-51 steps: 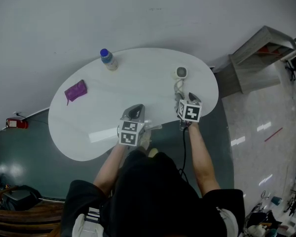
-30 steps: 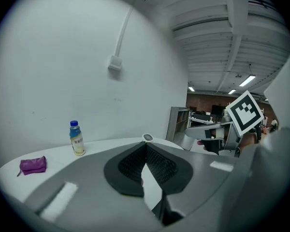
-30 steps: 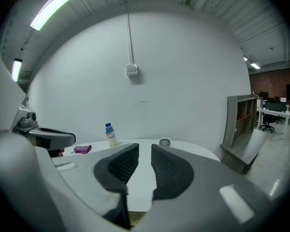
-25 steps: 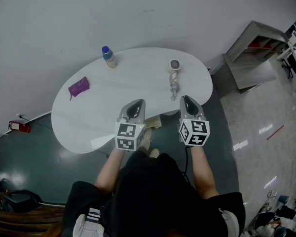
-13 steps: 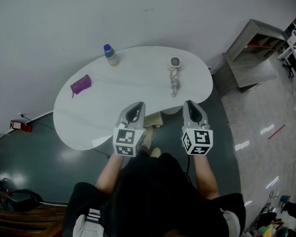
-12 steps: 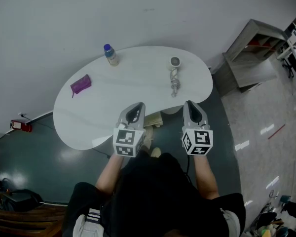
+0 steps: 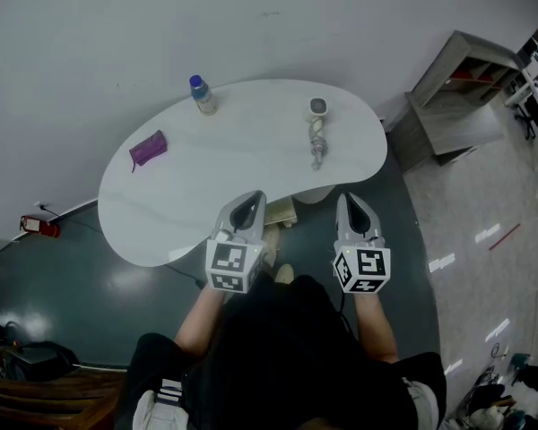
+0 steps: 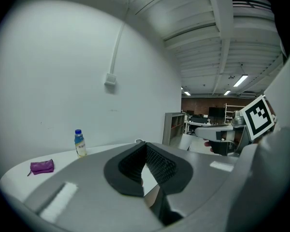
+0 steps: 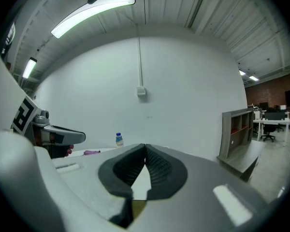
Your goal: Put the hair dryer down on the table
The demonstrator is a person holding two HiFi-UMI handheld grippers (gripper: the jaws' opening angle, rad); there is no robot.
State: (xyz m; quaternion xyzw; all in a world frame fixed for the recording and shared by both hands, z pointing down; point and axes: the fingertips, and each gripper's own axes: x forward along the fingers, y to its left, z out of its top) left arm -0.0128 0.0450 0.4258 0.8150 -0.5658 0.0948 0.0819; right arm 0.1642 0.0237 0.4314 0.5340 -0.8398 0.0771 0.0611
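Observation:
The hair dryer (image 7: 317, 131) lies on the white oval table (image 7: 233, 164), on its right part, head toward the wall and cord bundled beside the handle. No gripper touches it. My left gripper (image 7: 248, 204) hovers at the table's near edge, shut, with nothing between its fingers. My right gripper (image 7: 351, 202) hangs just off the near edge, well short of the dryer. Its jaws have just closed and stand shut with nothing between them. The left gripper view (image 8: 145, 146) and the right gripper view (image 9: 145, 149) both show ribbed pads meeting at the tips.
A blue-capped bottle (image 7: 200, 97) stands at the table's far edge, and a purple pouch (image 7: 147, 148) lies on the left part. A grey shelf unit (image 7: 457, 97) stands to the right. A red object (image 7: 34, 225) sits on the floor at the left.
Both grippers have drawn back toward the person, away from the table's middle. The right gripper has left the dryer, which stays lying on the table.

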